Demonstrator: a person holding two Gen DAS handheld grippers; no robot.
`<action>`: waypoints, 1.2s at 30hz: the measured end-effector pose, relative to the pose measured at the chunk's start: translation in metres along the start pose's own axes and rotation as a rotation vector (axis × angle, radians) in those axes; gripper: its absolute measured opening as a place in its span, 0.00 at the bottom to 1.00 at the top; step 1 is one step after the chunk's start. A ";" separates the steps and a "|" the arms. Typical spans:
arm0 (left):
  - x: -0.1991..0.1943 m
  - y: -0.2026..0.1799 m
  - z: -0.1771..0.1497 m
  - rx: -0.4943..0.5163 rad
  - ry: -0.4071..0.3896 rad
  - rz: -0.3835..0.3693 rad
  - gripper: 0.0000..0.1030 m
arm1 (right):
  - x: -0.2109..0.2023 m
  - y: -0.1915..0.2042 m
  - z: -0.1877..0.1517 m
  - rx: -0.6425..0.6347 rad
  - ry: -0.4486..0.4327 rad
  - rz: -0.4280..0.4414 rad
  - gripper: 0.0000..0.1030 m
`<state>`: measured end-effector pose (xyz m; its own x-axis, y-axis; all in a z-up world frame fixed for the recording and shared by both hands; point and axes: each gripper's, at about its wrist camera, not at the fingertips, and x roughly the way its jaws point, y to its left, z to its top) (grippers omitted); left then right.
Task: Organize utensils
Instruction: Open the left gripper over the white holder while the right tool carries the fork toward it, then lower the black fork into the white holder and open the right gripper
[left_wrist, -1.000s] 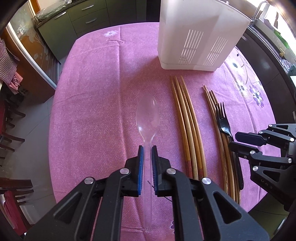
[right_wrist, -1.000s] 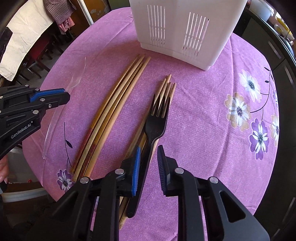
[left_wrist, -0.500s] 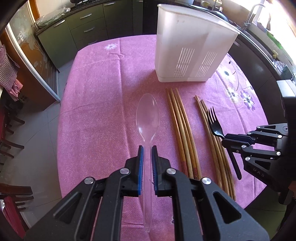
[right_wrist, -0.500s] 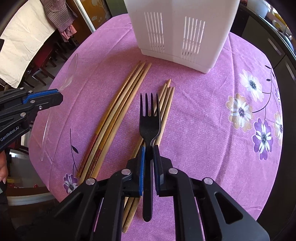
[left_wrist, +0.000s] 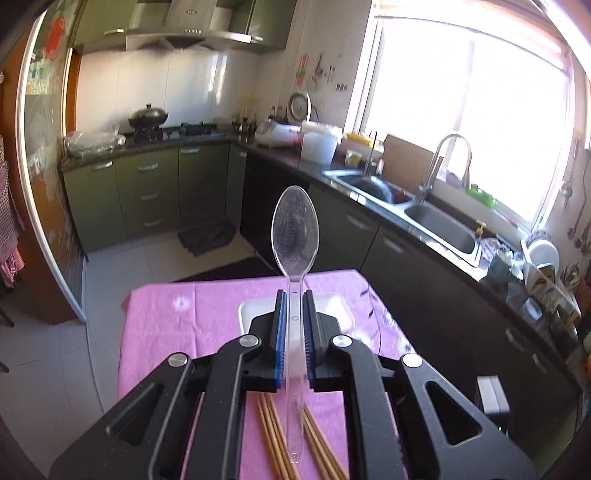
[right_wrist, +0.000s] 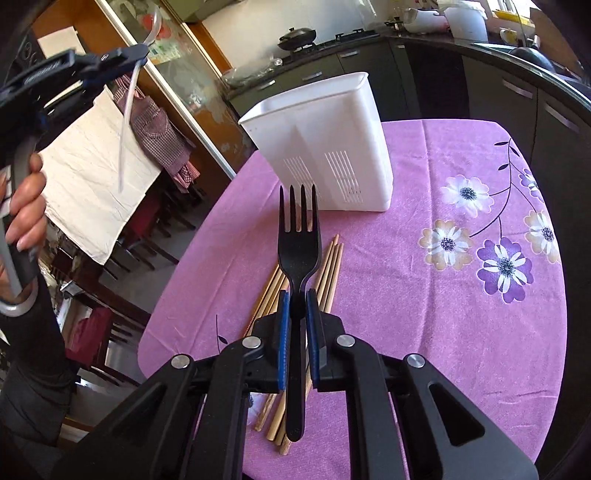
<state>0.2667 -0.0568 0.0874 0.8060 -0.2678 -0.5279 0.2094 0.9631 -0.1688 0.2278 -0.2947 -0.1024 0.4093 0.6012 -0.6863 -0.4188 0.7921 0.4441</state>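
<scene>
My left gripper (left_wrist: 294, 297) is shut on the handle of a clear plastic spoon (left_wrist: 295, 234), whose bowl points up and away, high over the table. From the right wrist view the left gripper (right_wrist: 142, 50) appears at upper left with that spoon (right_wrist: 127, 110) hanging from it. My right gripper (right_wrist: 295, 295) is shut on the handle of a black plastic fork (right_wrist: 298, 243), lifted off the table, tines toward the white slotted utensil holder (right_wrist: 325, 147). Wooden chopsticks (right_wrist: 330, 269) lie on the purple cloth under the fork. The holder's rim (left_wrist: 332, 299) shows just past the left fingers.
The table wears a purple flowered cloth (right_wrist: 443, 295). A person's hand (right_wrist: 26, 206) grips the left tool's handle. Chairs with a white cloth and checked fabric (right_wrist: 88, 173) stand left of the table. Dark kitchen counters with a sink (left_wrist: 439, 225) run behind and to the right.
My left gripper rose sharply with the spoon and tilted up toward the kitchen. My right gripper shut on the fork, then lifted it off the chopsticks and tilted up.
</scene>
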 end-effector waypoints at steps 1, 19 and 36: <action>0.007 -0.002 0.008 -0.007 -0.035 -0.009 0.08 | -0.003 -0.002 -0.002 0.006 -0.007 0.012 0.10; 0.136 -0.018 -0.019 0.050 -0.138 0.183 0.09 | -0.047 -0.005 0.048 -0.039 -0.201 0.006 0.10; 0.049 0.010 -0.081 -0.009 -0.057 0.077 0.28 | -0.044 0.023 0.187 -0.070 -0.464 -0.111 0.10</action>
<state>0.2632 -0.0623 -0.0076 0.8498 -0.1910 -0.4913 0.1411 0.9804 -0.1371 0.3516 -0.2831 0.0453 0.7666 0.5098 -0.3905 -0.3993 0.8547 0.3318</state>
